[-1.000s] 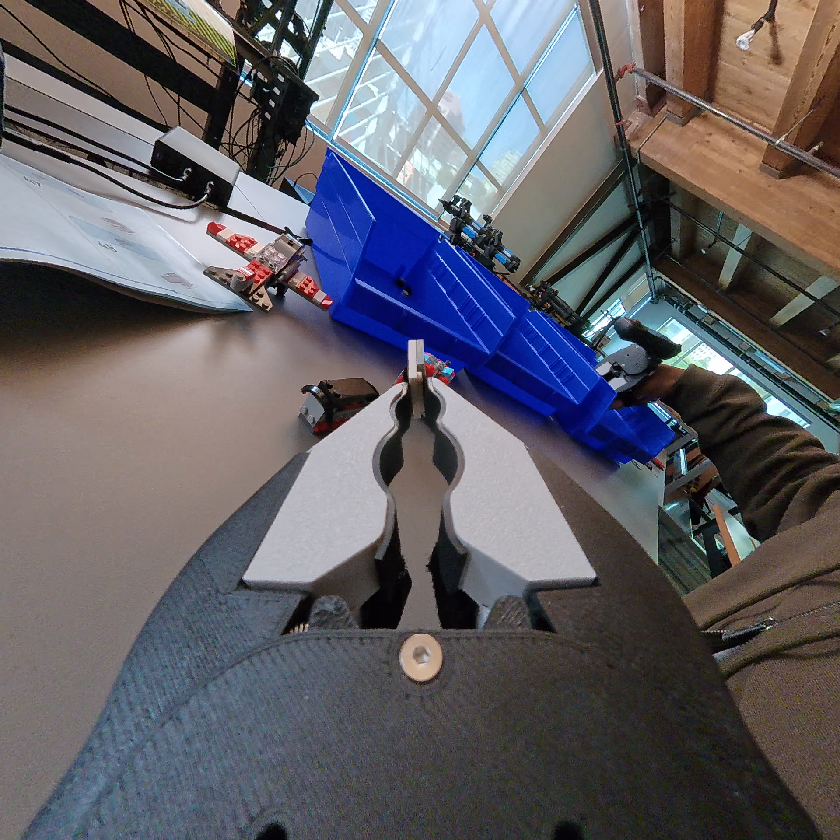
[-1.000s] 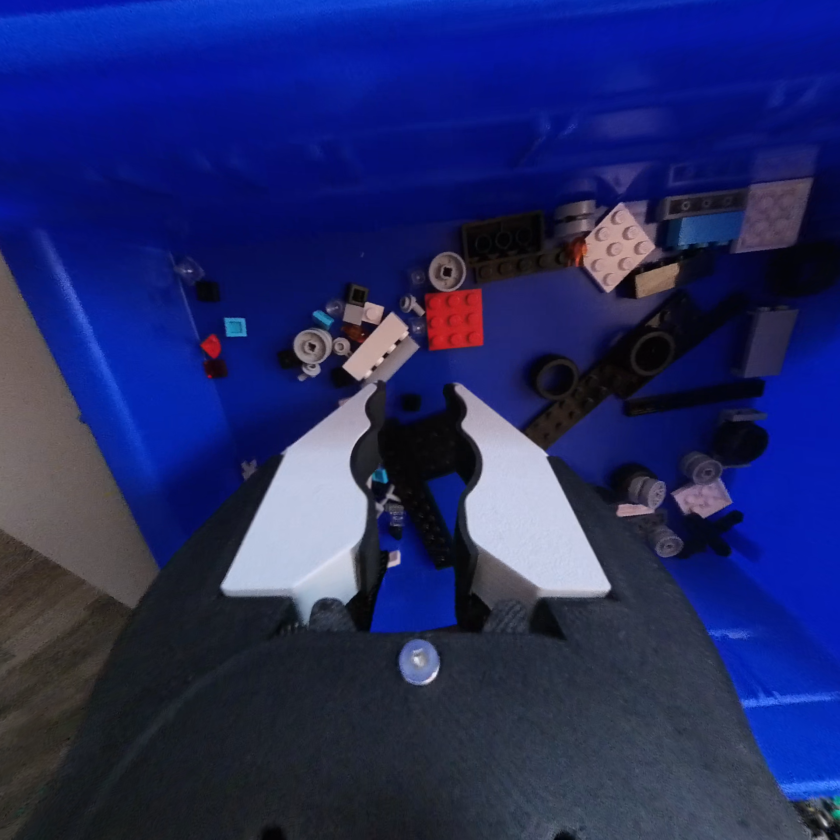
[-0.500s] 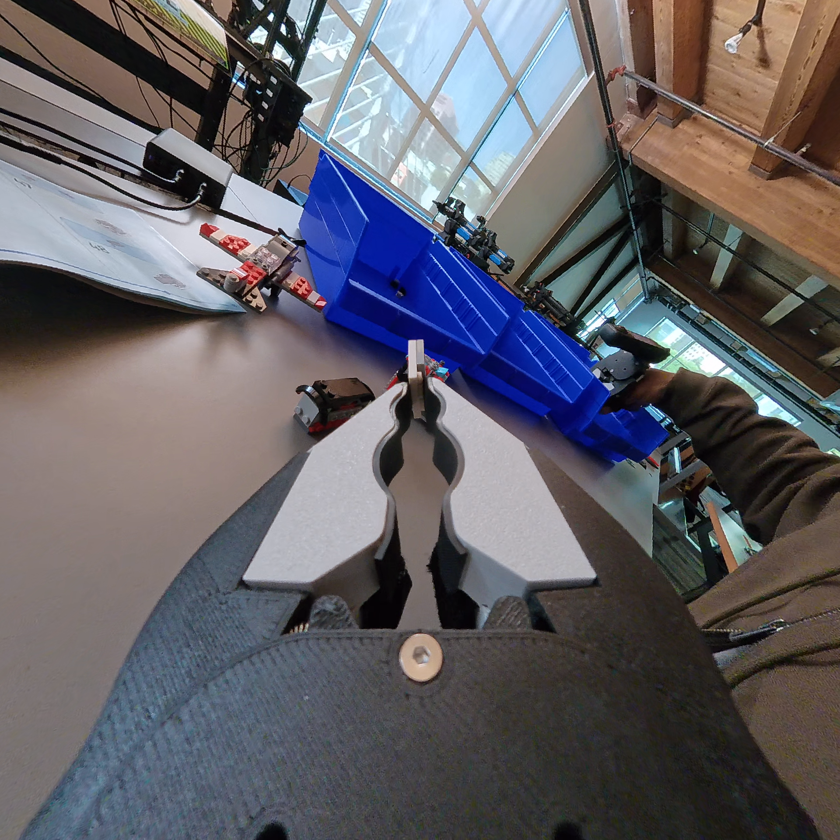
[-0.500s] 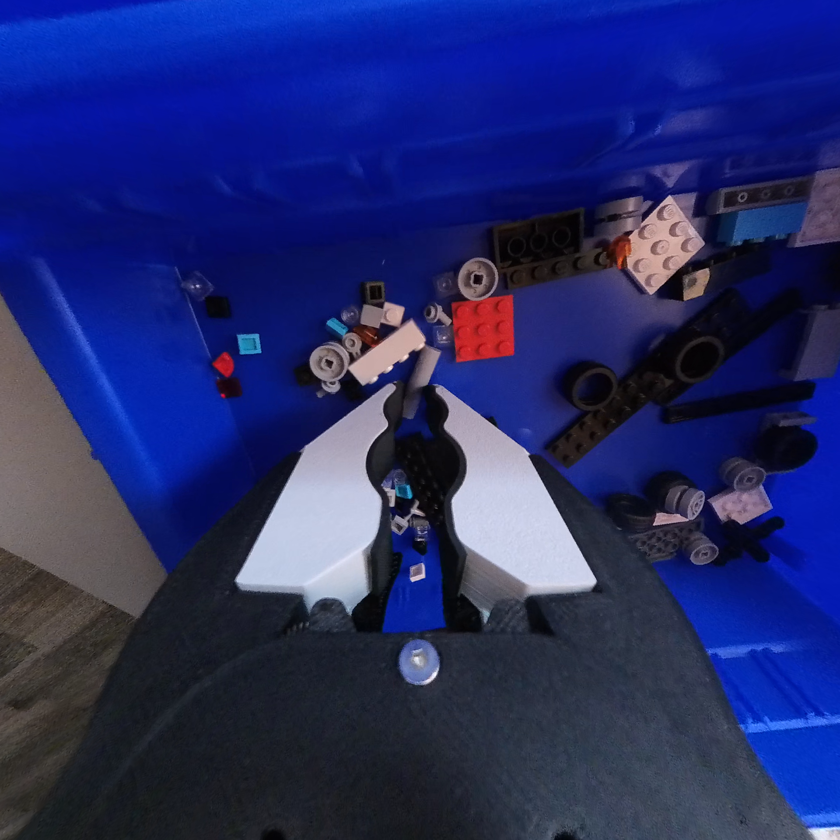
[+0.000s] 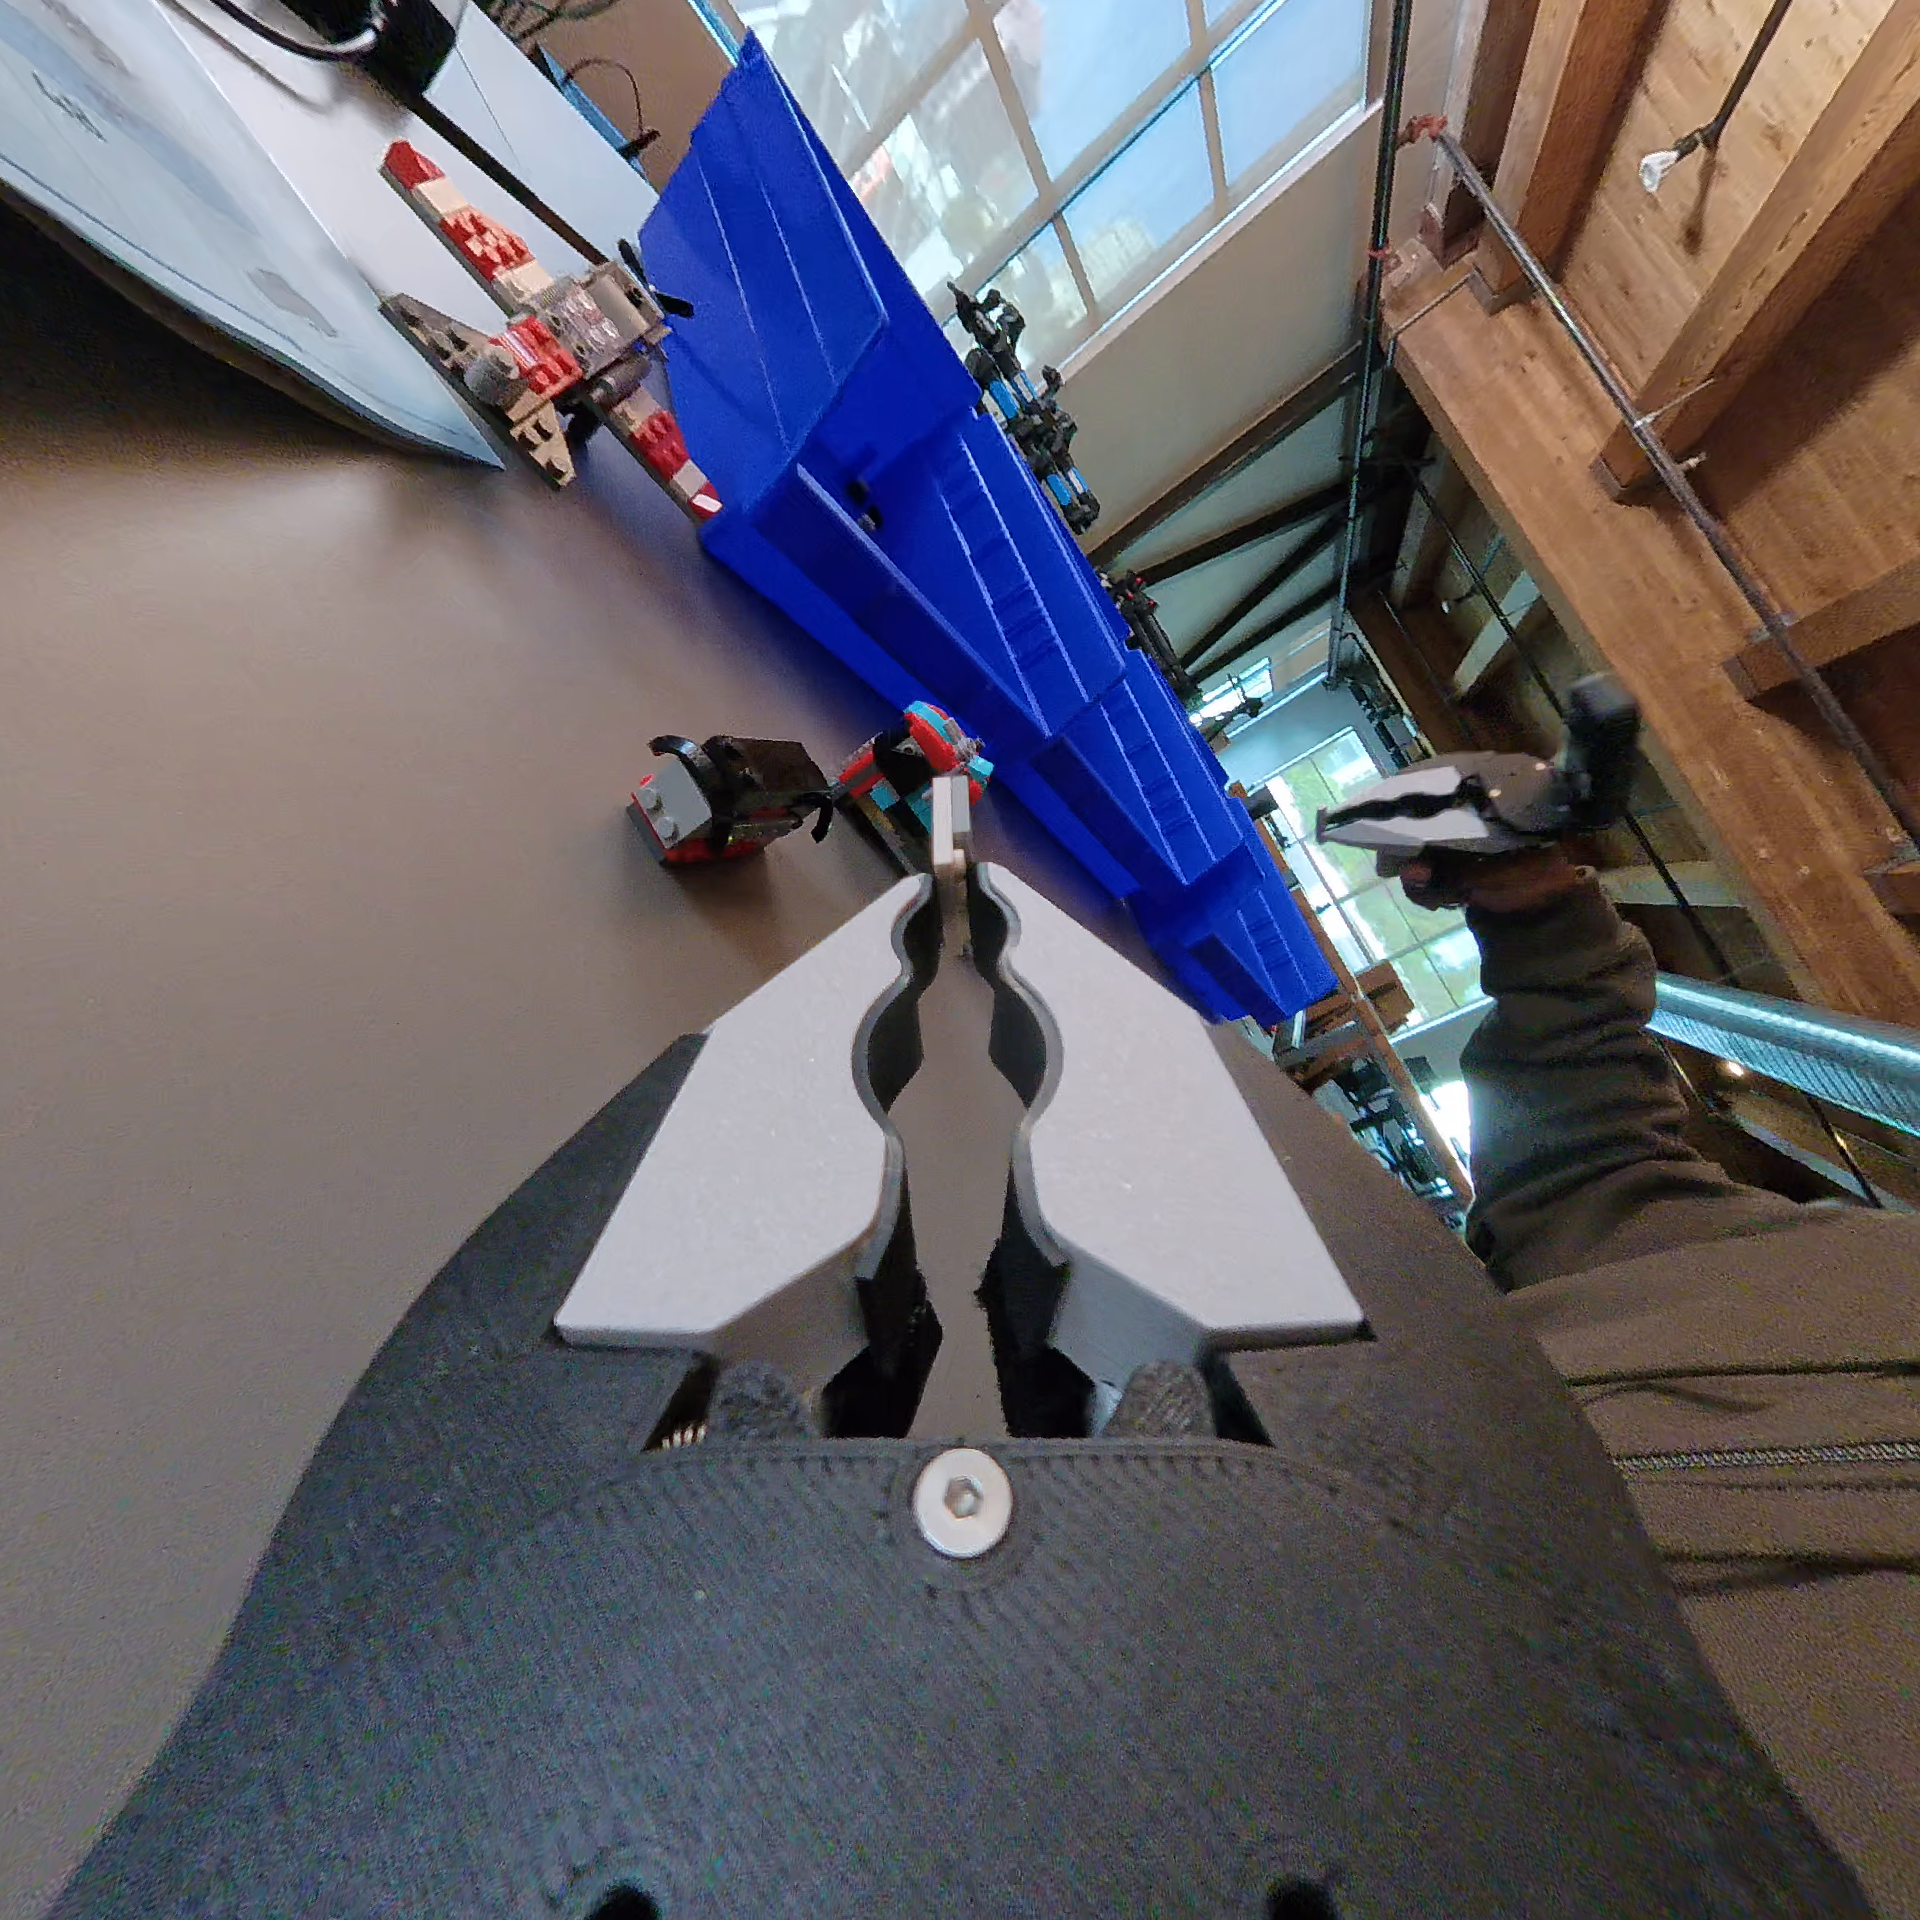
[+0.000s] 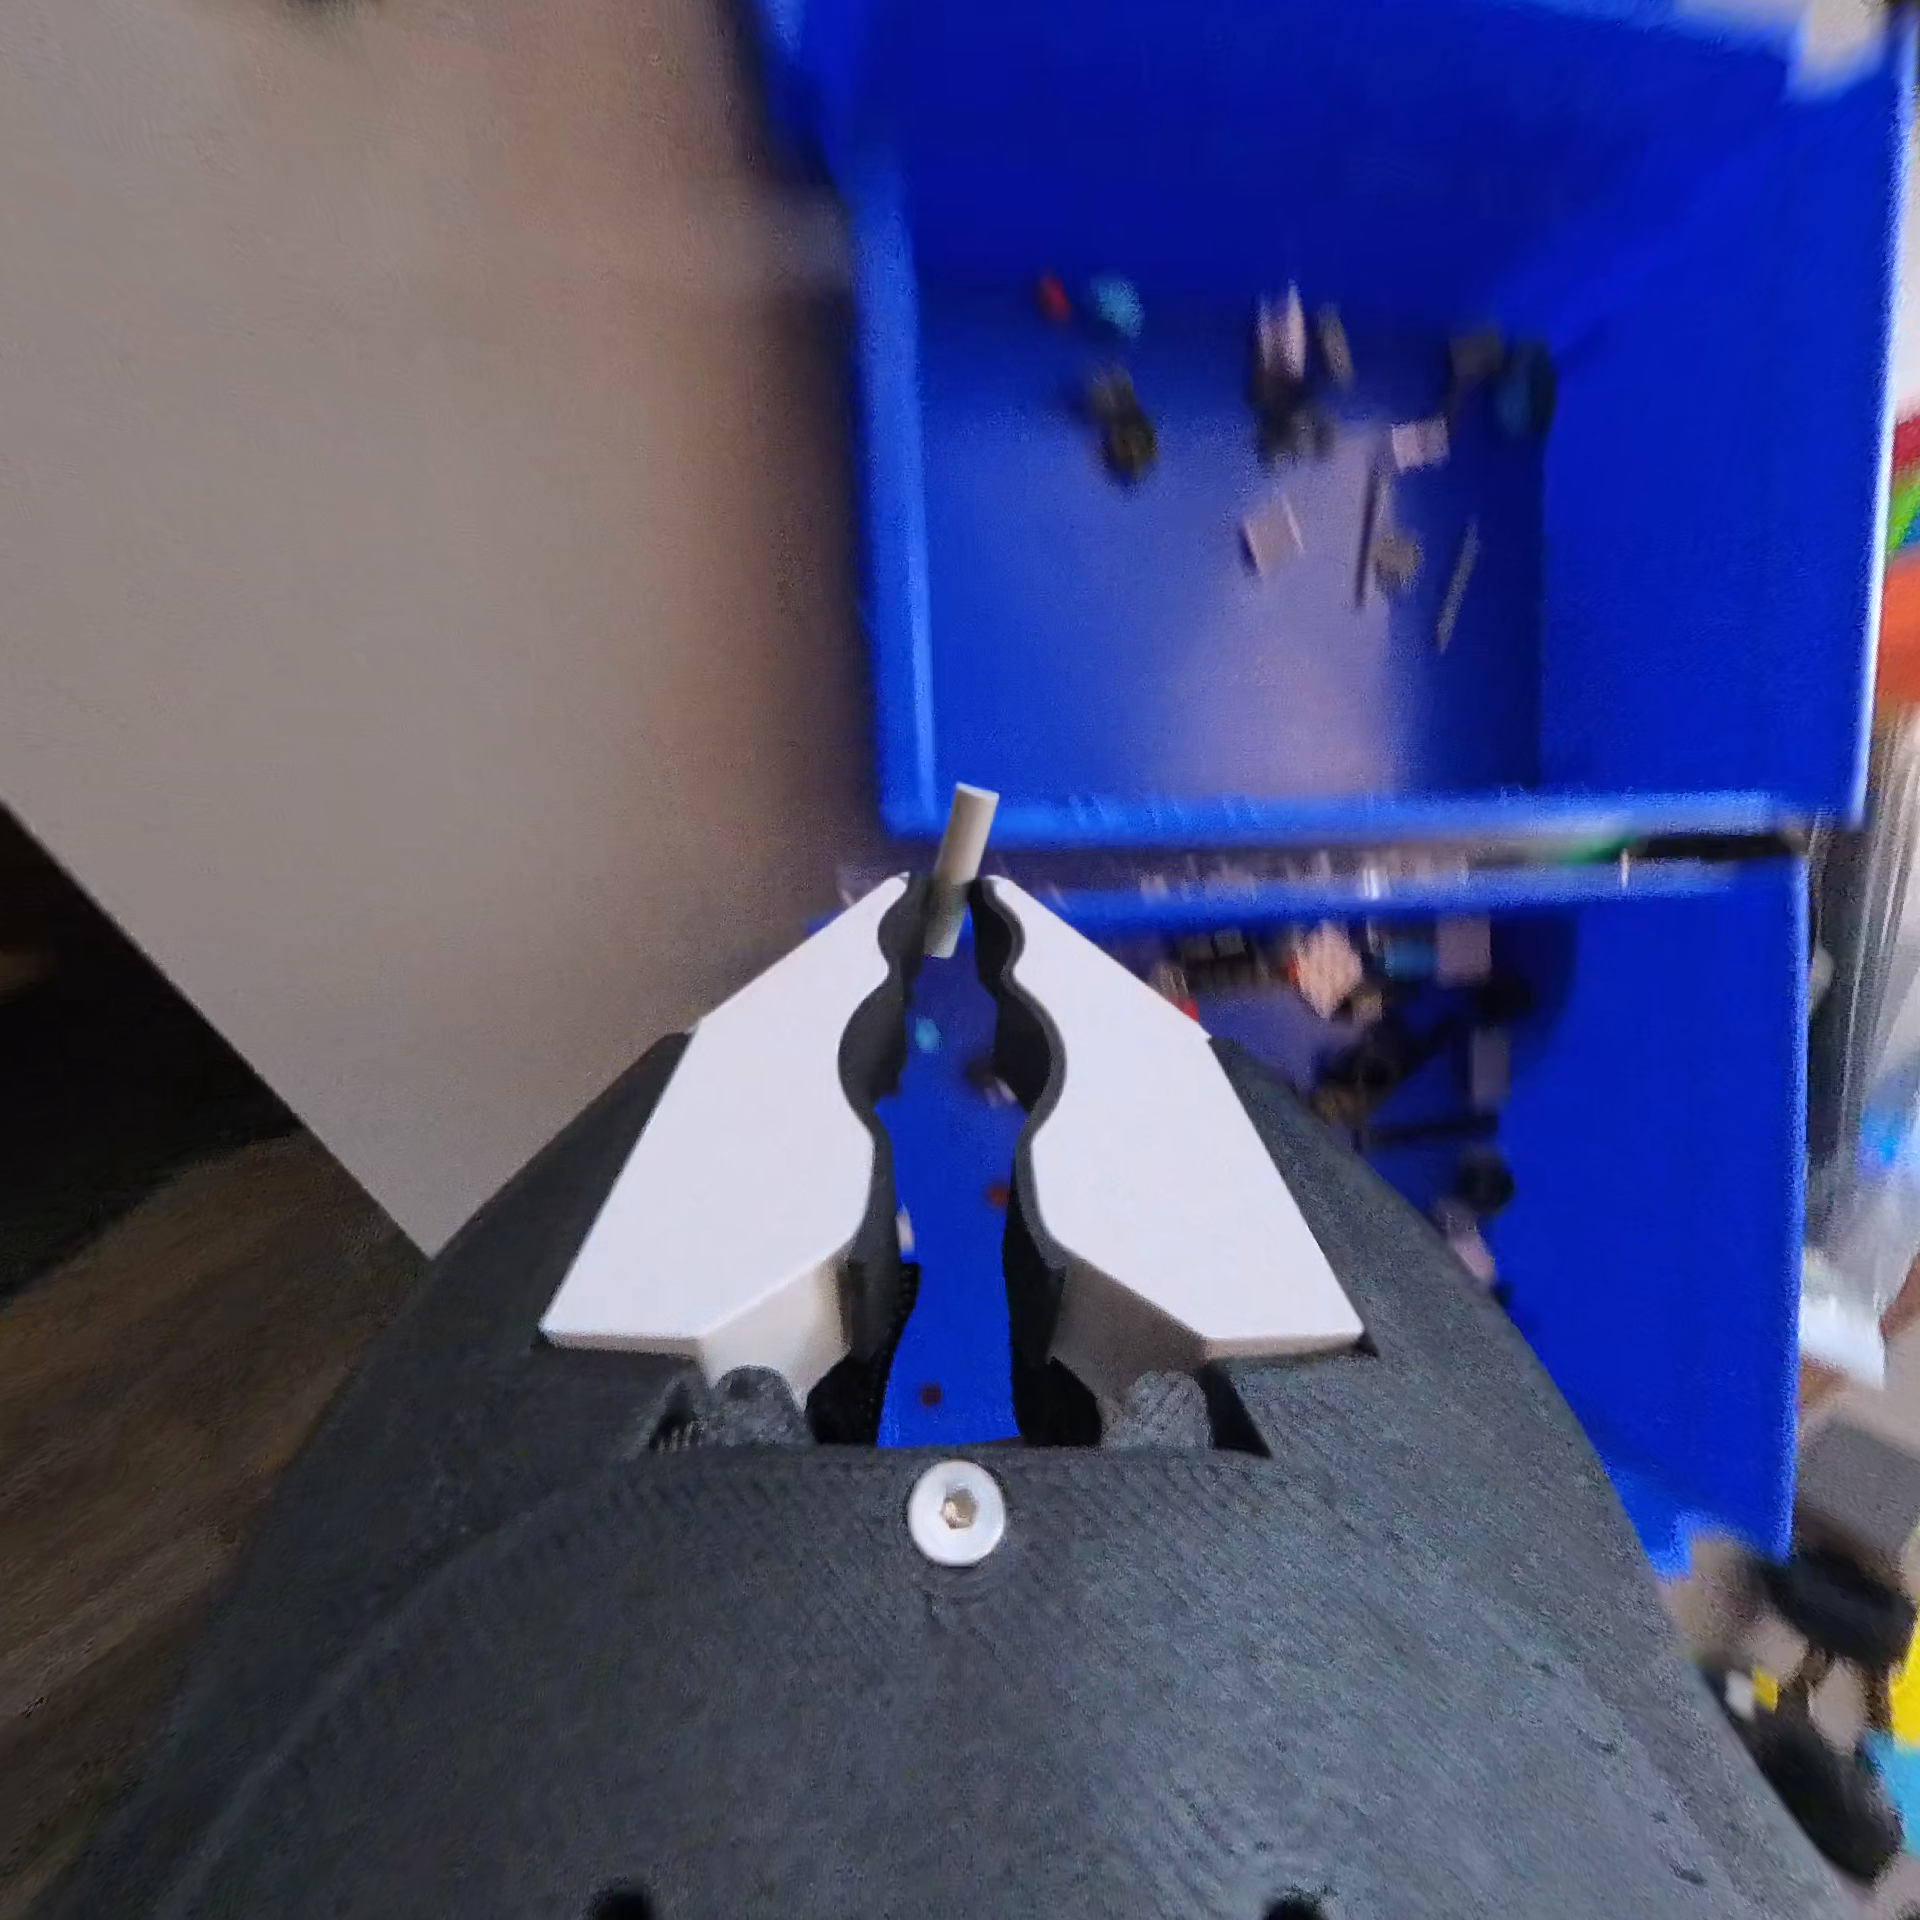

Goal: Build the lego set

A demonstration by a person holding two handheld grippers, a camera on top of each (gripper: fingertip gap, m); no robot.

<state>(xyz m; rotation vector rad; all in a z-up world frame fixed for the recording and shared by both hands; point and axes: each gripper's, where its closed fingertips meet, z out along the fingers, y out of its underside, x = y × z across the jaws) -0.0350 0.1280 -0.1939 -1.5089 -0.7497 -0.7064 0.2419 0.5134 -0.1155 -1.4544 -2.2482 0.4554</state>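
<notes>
The left gripper [image 5: 951,891] is pinching a thin, flat, pale grey plastic plate [image 5: 948,826] edge-on above the brown table [image 5: 312,831]. The right gripper [image 6: 951,902] is clamping a small off-white plastic bar [image 6: 961,871] beside the blue plastic bins [image 6: 1351,727]. Both pieces look light, rigid and slick, likely to twist in the grip.

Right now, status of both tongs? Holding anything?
Left tongs: closed on a thin light grey flat piece.
Right tongs: closed on a small light grey bar-shaped piece.
</notes>
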